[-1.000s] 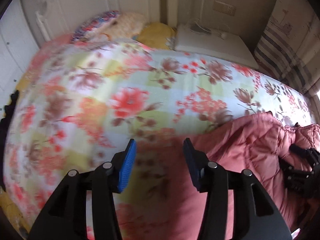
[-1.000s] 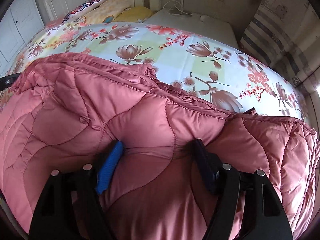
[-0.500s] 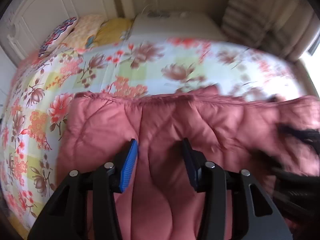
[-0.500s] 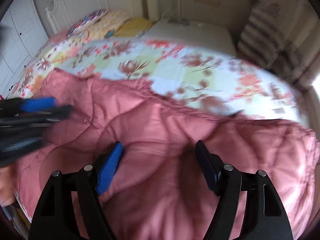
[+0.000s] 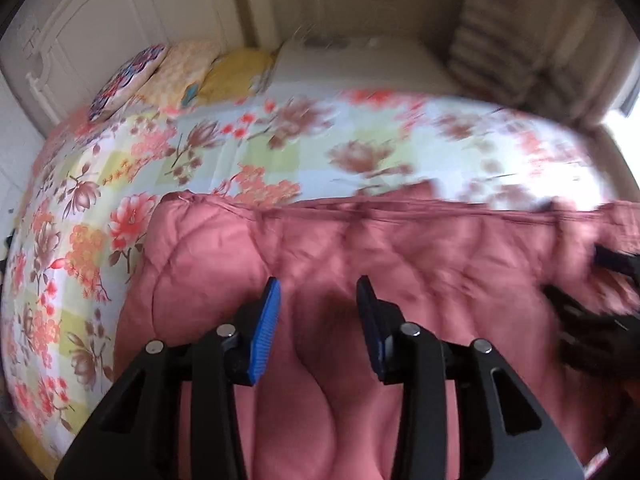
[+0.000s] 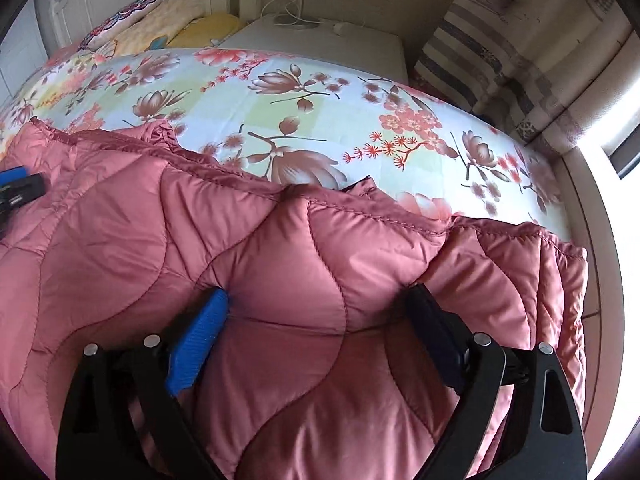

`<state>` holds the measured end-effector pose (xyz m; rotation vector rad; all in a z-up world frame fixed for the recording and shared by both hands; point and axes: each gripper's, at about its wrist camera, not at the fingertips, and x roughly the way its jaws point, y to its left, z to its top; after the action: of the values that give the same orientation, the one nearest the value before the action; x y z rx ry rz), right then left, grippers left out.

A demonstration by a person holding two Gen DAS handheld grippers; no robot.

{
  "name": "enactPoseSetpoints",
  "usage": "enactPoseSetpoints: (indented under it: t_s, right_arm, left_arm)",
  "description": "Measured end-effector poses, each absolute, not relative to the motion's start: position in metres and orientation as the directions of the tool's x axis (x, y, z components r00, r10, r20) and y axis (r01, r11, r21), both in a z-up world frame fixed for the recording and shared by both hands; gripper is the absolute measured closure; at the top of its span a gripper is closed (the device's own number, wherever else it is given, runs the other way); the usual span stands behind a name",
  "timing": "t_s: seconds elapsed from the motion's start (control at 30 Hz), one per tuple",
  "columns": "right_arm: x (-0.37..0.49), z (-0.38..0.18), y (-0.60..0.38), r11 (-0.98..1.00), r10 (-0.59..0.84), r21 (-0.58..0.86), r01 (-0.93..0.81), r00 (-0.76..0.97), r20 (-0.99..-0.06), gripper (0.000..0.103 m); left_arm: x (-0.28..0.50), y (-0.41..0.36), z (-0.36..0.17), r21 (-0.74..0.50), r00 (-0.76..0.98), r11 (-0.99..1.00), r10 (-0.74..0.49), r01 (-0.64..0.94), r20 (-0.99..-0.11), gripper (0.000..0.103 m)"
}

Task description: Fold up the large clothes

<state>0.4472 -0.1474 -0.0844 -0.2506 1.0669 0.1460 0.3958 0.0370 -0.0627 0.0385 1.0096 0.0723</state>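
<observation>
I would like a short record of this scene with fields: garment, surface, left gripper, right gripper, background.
garment: pink quilted coat, lying across the near part of the bed
surface: bed with floral sheet
left gripper: jaws closing, over the coat; a fold of coat lies between them, pads not pressing it
right gripper: jaws opening wide, a puffy fold of the coat between them
background: pillows at the headboard, white bedside cabinet, striped curtain
</observation>
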Motion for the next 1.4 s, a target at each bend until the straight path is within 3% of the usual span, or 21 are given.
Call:
enactPoseSetpoints:
  t_s: [0.1,0.27,0.4,0.43,0.53,0.6,0.77,0.87,0.97,1.1,1.2,1.27,1.33,1.4]
  right_arm:
    - [0.437,-0.068,-0.155,0.966,0.032,-0.107,-0.235,0.520,-0.853,0.025]
    - [0.354,-0.010,-0.200,0.975,0.047,-0.109,-0.193,0.661,-0.749,0.024]
    - [0.283,-0.003,-0.234,0.967,0.046,-0.136,-0.213,0.677,-0.734,0.022]
    - [0.271,-0.009,-0.239,0.963,-0.006,-0.185,-0.194,0.675,-0.737,0.022]
    - [0.255,-0.050,-0.256,0.853,-0.383,-0.522,-0.024,0.652,-0.655,0.022]
    - [0.257,-0.082,-0.262,0.773,-0.481,-0.634,-0.026,0.627,-0.613,0.022]
    - [0.270,-0.088,-0.285,0.836,-0.422,-0.549,-0.009,0.629,-0.653,0.016]
    - [0.255,-0.060,-0.299,0.862,-0.426,-0.504,0.057,0.622,-0.657,0.022]
    - [0.227,-0.039,-0.281,0.889,-0.312,-0.456,-0.035,0.684,-0.660,0.021]
    - [0.232,-0.083,-0.278,0.861,-0.347,-0.502,-0.083,0.625,-0.699,0.016]
    - [0.238,-0.080,-0.293,0.914,-0.291,-0.401,-0.062,0.591,-0.753,0.015]
    - [0.233,-0.057,-0.287,0.909,-0.313,-0.416,-0.033,0.606,-0.731,0.018]
    - [0.226,-0.026,-0.272,0.933,-0.224,-0.356,-0.057,0.683,-0.696,0.018]
    - [0.227,0.001,-0.245,0.954,-0.025,-0.236,-0.185,0.735,-0.678,0.017]
  left_arm:
    - [0.368,0.021,-0.057,0.024,0.539,1.000,0.020,0.000,-0.842,0.064]
    - [0.368,-0.002,-0.081,0.104,0.521,0.994,0.074,0.027,-0.850,0.064]
    - [0.380,0.001,-0.090,0.112,0.514,0.994,0.096,0.001,-0.852,0.063]
    - [0.383,0.001,-0.091,0.118,0.515,0.993,0.104,-0.006,-0.851,0.062]
    - [0.387,0.002,-0.096,0.132,0.518,0.991,0.117,-0.007,-0.847,0.062]
    - [0.389,0.003,-0.098,0.128,0.521,0.992,0.108,0.002,-0.847,0.062]
    - [0.392,0.006,-0.100,0.131,0.525,0.991,0.114,-0.005,-0.844,0.062]
    - [0.391,0.008,-0.100,0.133,0.529,0.991,0.116,-0.006,-0.841,0.062]
    - [0.392,0.009,-0.101,0.139,0.533,0.990,0.121,-0.007,-0.837,0.062]
    - [0.394,0.010,-0.102,0.135,0.534,0.991,0.117,-0.006,-0.837,0.062]
    - [0.394,0.010,-0.102,0.136,0.535,0.991,0.118,-0.006,-0.837,0.062]
    - [0.394,0.011,-0.103,0.139,0.537,0.990,0.118,-0.001,-0.835,0.062]
    - [0.395,0.011,-0.103,0.140,0.539,0.990,0.120,-0.004,-0.834,0.062]
    - [0.395,0.010,-0.103,0.143,0.540,0.990,0.126,-0.010,-0.832,0.062]
